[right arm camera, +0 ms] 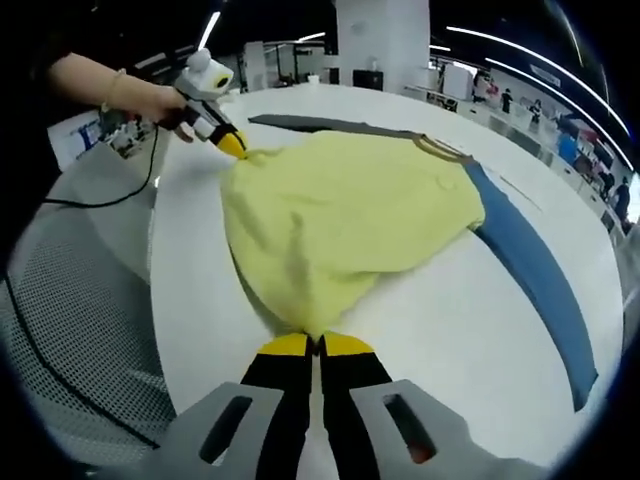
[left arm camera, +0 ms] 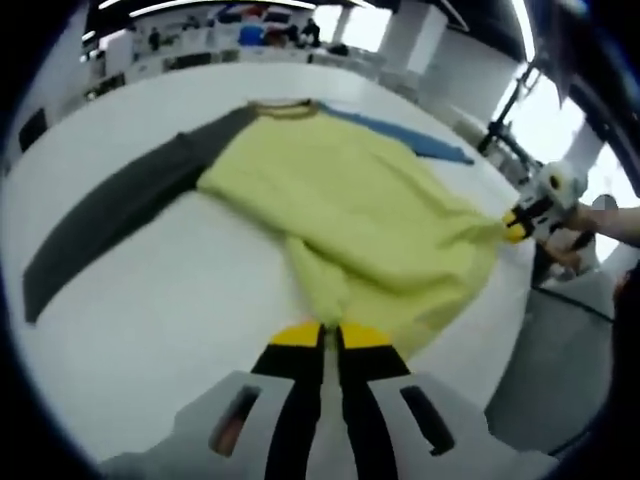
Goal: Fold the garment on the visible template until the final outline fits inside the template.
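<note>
On white table [left arm camera: 150,310], yellow garment [left arm camera: 370,215] bunched, grey and blue sleeves spread, left gripper [left arm camera: 330,335] and right gripper [right arm camera: 315,345] both clamped on hem.

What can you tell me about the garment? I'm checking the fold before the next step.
The garment is a soft yellow long-sleeved top with an olive collar, one dark grey sleeve and one blue sleeve. It lies on the white table, sleeves spread flat. Its hem is pinched and lifted at two corners by the shut left claw and right claw.
</note>
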A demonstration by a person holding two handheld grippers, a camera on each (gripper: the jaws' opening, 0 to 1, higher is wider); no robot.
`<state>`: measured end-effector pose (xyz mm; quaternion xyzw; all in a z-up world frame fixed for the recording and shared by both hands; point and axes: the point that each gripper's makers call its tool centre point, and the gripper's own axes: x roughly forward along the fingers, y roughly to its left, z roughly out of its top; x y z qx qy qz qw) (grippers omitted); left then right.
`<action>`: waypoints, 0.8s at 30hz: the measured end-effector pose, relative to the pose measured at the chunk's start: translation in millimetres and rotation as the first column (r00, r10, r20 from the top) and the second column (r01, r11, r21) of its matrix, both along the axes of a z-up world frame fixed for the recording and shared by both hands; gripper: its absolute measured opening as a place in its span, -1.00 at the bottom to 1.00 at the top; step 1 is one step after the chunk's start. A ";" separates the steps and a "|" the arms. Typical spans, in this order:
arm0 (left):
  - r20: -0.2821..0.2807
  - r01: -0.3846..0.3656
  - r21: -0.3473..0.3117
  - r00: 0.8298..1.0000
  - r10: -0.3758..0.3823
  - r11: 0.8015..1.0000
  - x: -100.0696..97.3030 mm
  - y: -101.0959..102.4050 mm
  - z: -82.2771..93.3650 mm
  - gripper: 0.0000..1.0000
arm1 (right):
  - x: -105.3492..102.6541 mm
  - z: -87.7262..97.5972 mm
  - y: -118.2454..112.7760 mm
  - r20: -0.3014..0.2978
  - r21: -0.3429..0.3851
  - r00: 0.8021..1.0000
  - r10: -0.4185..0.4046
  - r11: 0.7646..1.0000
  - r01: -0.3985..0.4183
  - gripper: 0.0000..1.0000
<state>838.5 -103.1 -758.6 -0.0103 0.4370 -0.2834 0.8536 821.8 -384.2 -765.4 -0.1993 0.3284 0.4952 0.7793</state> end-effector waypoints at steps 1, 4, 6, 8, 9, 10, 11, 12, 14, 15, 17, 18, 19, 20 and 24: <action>-0.002 -0.003 -0.002 1.000 0.003 1.000 -1.3 0.8 0.3 -0.98 | -0.1 0.2 -0.2 0.000 0.000 1.000 0.000 1.000 0.000 -0.95; -0.011 -0.020 -0.015 1.000 0.020 1.000 -5.5 2.8 2.2 -0.98 | -1.9 2.0 -0.4 0.002 -0.003 1.000 0.007 1.000 -0.007 -0.95; -0.014 -0.024 -0.017 1.000 0.024 1.000 -8.7 3.7 3.5 -0.98 | -2.6 3.0 -0.8 0.004 -0.005 1.000 0.011 1.000 -0.011 -0.95; -0.018 -0.028 -0.021 0.999 0.028 0.999 -11.8 4.3 4.5 -0.98 | -3.6 3.9 -1.7 0.007 -0.008 1.000 0.016 1.000 -0.016 -0.95; -0.023 -0.032 -0.022 0.999 0.032 0.999 -13.6 5.0 4.6 -0.98 | -3.8 4.1 -2.6 0.009 -0.011 1.000 0.016 1.000 -0.016 -0.95; -0.027 -0.035 -0.025 0.999 0.034 0.999 -14.9 5.2 4.8 -0.98 | -4.1 4.4 -3.1 0.010 -0.012 1.000 0.016 1.000 -0.016 -0.95; -0.028 -0.038 -0.028 0.999 0.037 0.999 -16.1 5.5 5.5 -0.98 | -4.2 4.9 -3.8 0.012 -0.012 1.000 0.016 1.000 -0.016 -0.95; -0.030 -0.043 -0.032 0.999 0.042 0.999 -18.0 5.7 7.0 -0.98 | -4.5 5.3 -4.2 0.013 -0.013 1.000 0.016 1.000 -0.016 -0.95; -0.037 -0.052 -0.039 0.998 0.051 0.998 -20.6 6.3 8.4 -0.98 | -4.5 5.7 -5.2 0.015 -0.015 1.000 0.015 1.000 -0.014 -0.95; -0.038 -0.056 -0.043 0.998 0.054 0.998 -21.5 6.4 8.9 -0.98 | -4.3 5.7 -6.0 0.016 -0.016 1.000 0.013 1.000 -0.012 -0.95; -0.046 -0.063 -0.050 0.997 0.060 0.997 -23.5 6.5 9.2 -0.98 | -4.6 6.1 -6.7 0.016 -0.017 1.000 0.010 1.000 -0.010 -0.95; -0.052 -0.067 -0.053 0.997 0.065 0.996 -24.4 6.7 9.2 -0.98 | -4.7 6.0 -7.4 0.017 -0.017 1.000 0.007 1.000 -0.007 -0.95; -0.057 -0.074 -0.055 0.996 0.070 0.996 -25.2 7.1 9.2 -0.98 | -4.7 6.0 -7.4 0.017 -0.018 1.000 0.007 1.000 -0.007 -0.95; -0.067 -0.080 -0.059 0.995 0.076 0.995 -26.6 7.5 9.1 -0.98 | -5.2 6.3 -7.2 0.018 -0.018 1.000 0.008 1.000 -0.008 -0.95; -0.088 -0.097 -0.073 0.992 0.091 0.993 -29.7 8.1 10.1 -0.99 | -6.9 6.9 -7.5 0.020 -0.022 1.000 0.016 1.000 -0.015 -0.95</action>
